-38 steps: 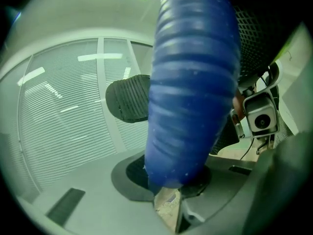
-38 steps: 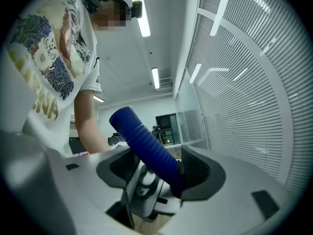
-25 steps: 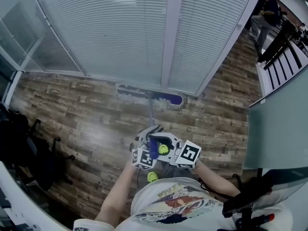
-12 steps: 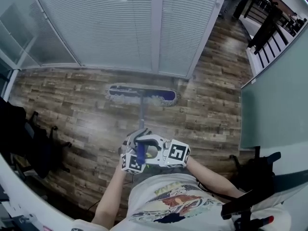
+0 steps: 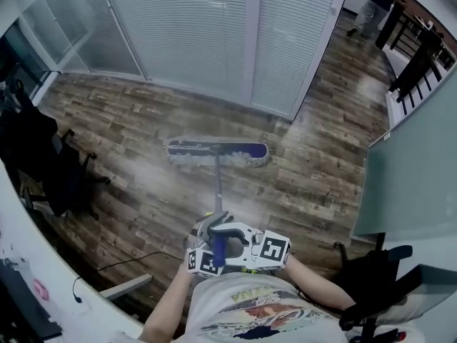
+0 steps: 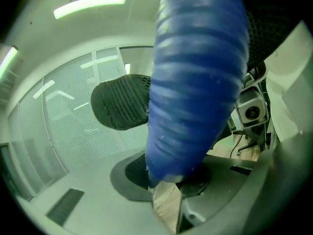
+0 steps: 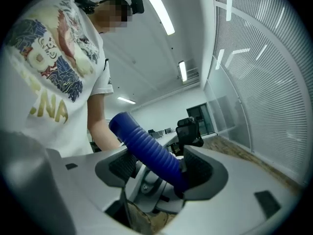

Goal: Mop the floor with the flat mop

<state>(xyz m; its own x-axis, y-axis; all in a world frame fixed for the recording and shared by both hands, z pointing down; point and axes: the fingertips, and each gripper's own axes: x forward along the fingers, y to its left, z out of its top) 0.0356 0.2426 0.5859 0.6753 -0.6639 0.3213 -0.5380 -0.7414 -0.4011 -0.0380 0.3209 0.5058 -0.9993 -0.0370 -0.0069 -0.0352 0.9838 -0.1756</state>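
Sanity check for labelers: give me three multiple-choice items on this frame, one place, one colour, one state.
1. The mop head lies: A) on the wood floor before the blinds B) under a desk C) on a chair
2. The handle's grip is: A) red B) blue C) green
3. The right gripper is: A) open, empty B) shut on the grip C) holding a cloth
Answers: 1 A, the head view shows it flat there; 2 B, ribbed blue in both gripper views; 3 B, its pads press the grip.
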